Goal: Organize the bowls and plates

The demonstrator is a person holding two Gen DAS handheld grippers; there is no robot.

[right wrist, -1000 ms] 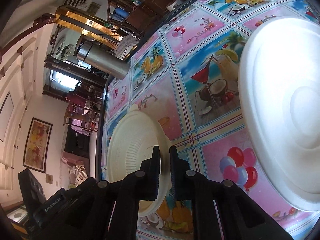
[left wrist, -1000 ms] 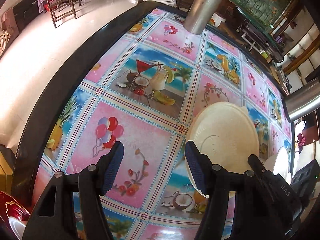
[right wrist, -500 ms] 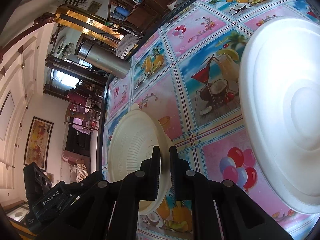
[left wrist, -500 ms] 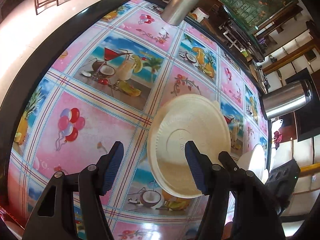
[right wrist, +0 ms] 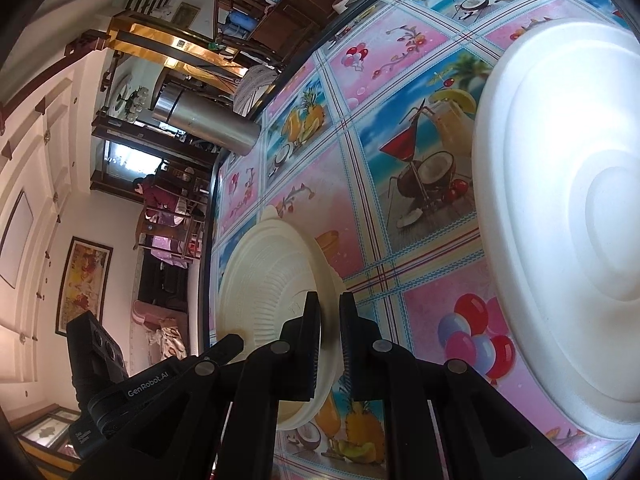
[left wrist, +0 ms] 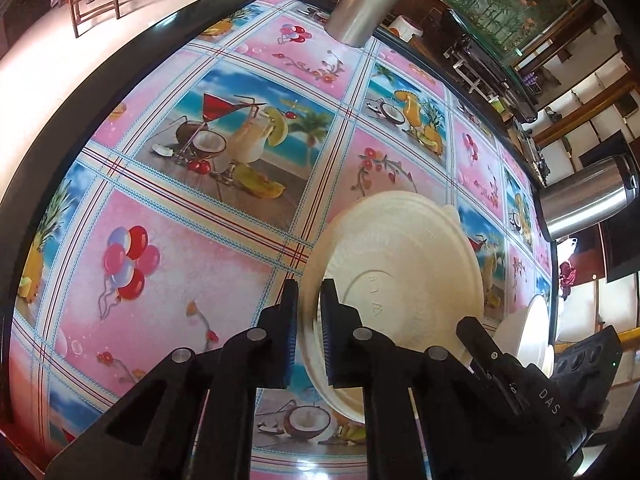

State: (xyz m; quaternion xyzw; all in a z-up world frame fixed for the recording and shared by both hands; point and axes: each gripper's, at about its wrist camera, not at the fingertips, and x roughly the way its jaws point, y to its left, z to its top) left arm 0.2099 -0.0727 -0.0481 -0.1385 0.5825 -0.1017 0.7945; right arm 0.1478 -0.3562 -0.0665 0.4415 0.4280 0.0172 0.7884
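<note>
The cream plate [left wrist: 404,272] is pinched from 2 sides: the left gripper [left wrist: 309,312] has its 2 fingers [left wrist: 289,336] closed on the plate's near rim, with the rim running edge-on through the narrow gap between the blue pads; the plate's smooth underside with a round embossed ring faces the left wrist camera, and the disc spreads away to the right of the fingers. In the right wrist view the right gripper [right wrist: 329,320] is likewise clamped on the same plate [right wrist: 272,280], its fingers [right wrist: 312,344] straddling the rim, and here the ribbed face of the plate lies to the left of the fingers; whether the plate touches the table [left wrist: 168,280] or is lifted clear of it cannot be told. Below it the table's oilcloth shows squares of cocktails, coconuts and balloons. A large white plate [right wrist: 560,220] fills the right side of the right wrist view, resting upside down on the table, well apart from the fingers; its edge [left wrist: 524,336] shows just beyond the cream plate in the left wrist view. A steel flask [right wrist: 204,120] stands at the far edge of the table; another steel flask [left wrist: 588,196] appears at the right of the left wrist view.
</note>
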